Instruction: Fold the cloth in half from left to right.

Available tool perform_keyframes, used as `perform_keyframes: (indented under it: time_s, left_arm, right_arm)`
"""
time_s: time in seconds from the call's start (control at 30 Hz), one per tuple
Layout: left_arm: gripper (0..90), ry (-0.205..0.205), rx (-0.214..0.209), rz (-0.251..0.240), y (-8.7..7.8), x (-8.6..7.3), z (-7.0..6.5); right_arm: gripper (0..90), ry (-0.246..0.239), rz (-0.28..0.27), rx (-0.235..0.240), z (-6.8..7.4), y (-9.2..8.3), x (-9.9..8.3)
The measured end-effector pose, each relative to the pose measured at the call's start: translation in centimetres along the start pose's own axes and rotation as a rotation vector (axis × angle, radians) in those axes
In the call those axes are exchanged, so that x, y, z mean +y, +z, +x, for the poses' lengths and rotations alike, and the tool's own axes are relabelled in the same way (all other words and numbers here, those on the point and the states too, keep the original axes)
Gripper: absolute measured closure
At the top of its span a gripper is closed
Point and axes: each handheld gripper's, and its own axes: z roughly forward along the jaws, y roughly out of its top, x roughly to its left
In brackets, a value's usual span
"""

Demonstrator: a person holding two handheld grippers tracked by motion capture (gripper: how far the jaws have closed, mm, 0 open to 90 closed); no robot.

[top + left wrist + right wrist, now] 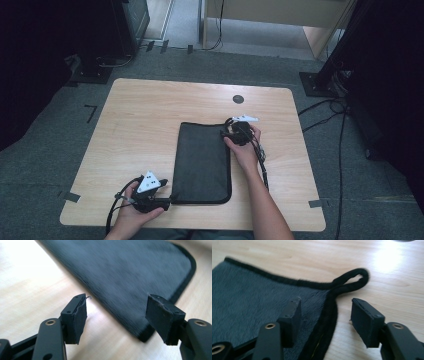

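- Dark grey pouch [202,162] lies flat on wooden table [140,125], centre of high view, slightly right.
- Left gripper [159,201] at lower left, by pouch's near-left corner; jaws wide apart, corner [145,336] between them, pads not pressing.
- Right gripper [231,134] at pouch's upper-right edge, near black loop [352,281]; jaws apart, straddling the trim, no grip.

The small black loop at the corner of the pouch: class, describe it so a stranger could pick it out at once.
Start at the wooden table and find the flat dark grey pouch lying near its middle. Follow its black edging to the far right corner, just ahead of the right gripper. There the loop curls out onto bare wood, the only part of the trim that leaves the fabric.
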Motion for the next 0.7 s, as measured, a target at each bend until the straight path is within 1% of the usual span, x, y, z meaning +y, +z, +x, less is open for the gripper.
perform_keyframes:
  time_s: [0.03,0.1,0.13,0.2,0.27,0.3,0.33,0.4,0.43,0.47,0.5,0.53,0.57,0.67,0.7]
  left_arm:
    - [33.3,-0.016,0.003,-0.009,0.0,0.5,0.4]
    - [33.3,-0.041,0.016,-0.024,0.1,1.7,1.4]
    - [33.3,-0.053,0.033,-0.029,0.4,2.4,1.9]
    - [33.4,-0.068,0.064,-0.040,1.3,3.8,2.9]
    - [33.6,-0.075,0.092,-0.046,2.6,5.1,4.0]
    - [33.6,-0.082,0.103,-0.043,3.2,5.9,4.5]
    - [33.8,-0.099,0.114,-0.052,3.8,6.6,5.2]
    - [34.7,-0.167,0.104,-0.080,4.7,7.9,6.7]
    - [35.2,-0.181,0.116,-0.084,5.3,8.4,7.3]
    - [35.4,-0.181,0.116,-0.084,5.3,8.4,7.3]
    - [36.0,-0.176,0.148,-0.073,6.0,9.1,7.9]
    - [36.3,-0.167,0.182,-0.052,7.1,9.8,8.8]
    - [36.6,-0.178,0.186,-0.041,7.6,10.2,9.3]
    - [40.5,-0.198,0.195,-0.044,8.9,11.1,10.4]
    - [41.1,-0.203,0.193,-0.038,9.3,11.4,10.7]
  right_arm:
    - [43.1,-0.016,-0.002,-0.004,0.0,0.1,-0.1]
    - [43.7,-0.022,0.000,-0.005,-0.1,0.1,0.0]
    - [43.7,-0.032,0.001,-0.008,-0.1,0.1,0.0]
    - [43.5,-0.044,-0.005,-0.012,-0.1,0.1,-0.1]
    - [44.5,-0.078,-0.016,-0.020,0.0,0.2,-0.3]
    - [46.6,-0.085,-0.022,-0.016,0.0,0.3,-0.3]
    - [48.3,-0.090,-0.027,-0.009,0.0,0.3,-0.4]
    - [50.8,-0.092,-0.027,-0.005,0.0,0.2,-0.4]
    - [54.0,-0.100,-0.030,-0.002,0.1,0.2,-0.4]
    - [54.0,-0.100,-0.030,-0.002,0.1,0.2,-0.4]
    - [58.3,-0.103,-0.030,0.009,0.2,0.2,-0.5]
    - [59.9,-0.104,-0.030,0.013,0.2,0.2,-0.5]
    - [61.4,-0.101,-0.031,0.020,0.2,0.2,-0.5]
    - [64.8,-0.087,-0.031,0.029,0.0,0.2,-0.5]
    - [65.7,-0.087,-0.031,0.033,-0.1,0.2,-0.4]
